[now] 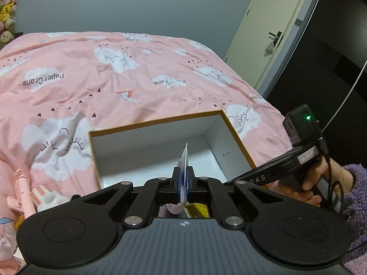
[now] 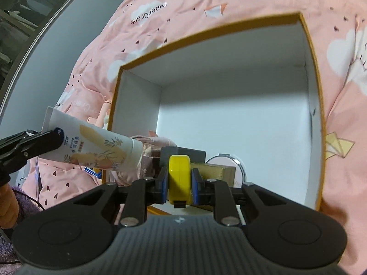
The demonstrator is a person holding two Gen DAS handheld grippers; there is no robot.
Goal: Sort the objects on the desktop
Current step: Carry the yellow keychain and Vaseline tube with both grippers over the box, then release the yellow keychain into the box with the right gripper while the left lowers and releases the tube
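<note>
My left gripper [image 1: 183, 171] is shut on the flat crimped end of a white hand-cream tube [image 1: 184, 157], seen edge-on above the box. In the right wrist view the same tube [image 2: 96, 149] slants toward the box's left wall, with the left gripper [image 2: 56, 136] clamped on its tail. My right gripper [image 2: 179, 181] is shut on a yellow rounded case [image 2: 179, 171] between its blue pads, over the box's near edge. The open box [image 2: 229, 32] has an orange rim and white inside. At its near end lie a gold block [image 2: 220, 171], a pink round compact [image 2: 239, 171] and a grey piece [image 2: 183, 152].
The box [image 1: 158, 122] rests on a pink cloud-print quilt [image 1: 114, 80]. A pink pen [image 1: 23, 190] and a white plush [image 1: 51, 200] lie left of the box. A hand in a purple sleeve [image 1: 309, 183] holds the right gripper's handle. A door [image 1: 263, 23] and a dark wardrobe [image 1: 332, 57] stand at right.
</note>
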